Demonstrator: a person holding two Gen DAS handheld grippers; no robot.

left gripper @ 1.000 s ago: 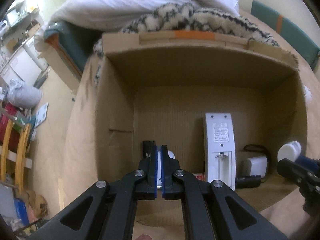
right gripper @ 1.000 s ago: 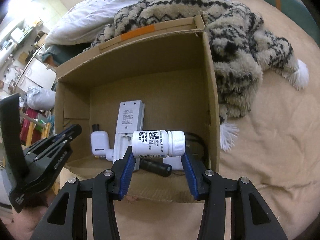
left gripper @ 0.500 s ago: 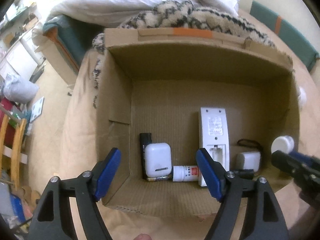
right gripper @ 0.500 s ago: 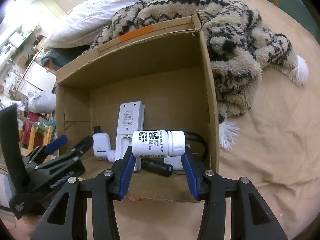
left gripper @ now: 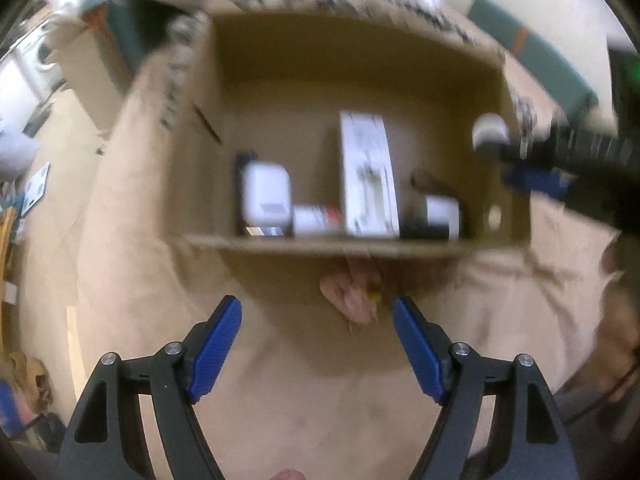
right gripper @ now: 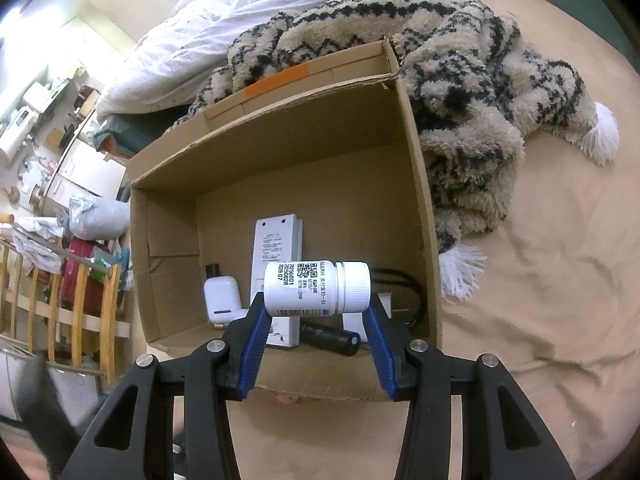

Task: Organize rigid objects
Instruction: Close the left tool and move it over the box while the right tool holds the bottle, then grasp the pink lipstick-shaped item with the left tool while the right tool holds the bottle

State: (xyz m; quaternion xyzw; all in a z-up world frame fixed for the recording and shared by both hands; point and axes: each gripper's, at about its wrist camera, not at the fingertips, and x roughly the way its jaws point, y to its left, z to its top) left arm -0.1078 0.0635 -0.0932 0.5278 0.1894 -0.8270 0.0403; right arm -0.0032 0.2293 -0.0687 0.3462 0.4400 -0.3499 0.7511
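Nearest thing in the right wrist view is the right gripper, clamped on a white bottle that lies sideways between its blue pads, cap pointing right, label with a QR code facing up. It hangs over the near edge of the box, not inside it.

The left gripper is spread wide with nothing between the pads, over the tan sheet just short of the box's front wall. That view is blurry, so small stuff is hard to read. There's a pinkish thing on the sheet right under the front wall, can't tell what it is.

Inside the box, along the near side: a white case on the left, a long white remote lying back-up in the middle, a black cylinder beside it, and a black cable at the right wall.

Behind the box sits a fuzzy patterned blanket, with a white duvet further back.
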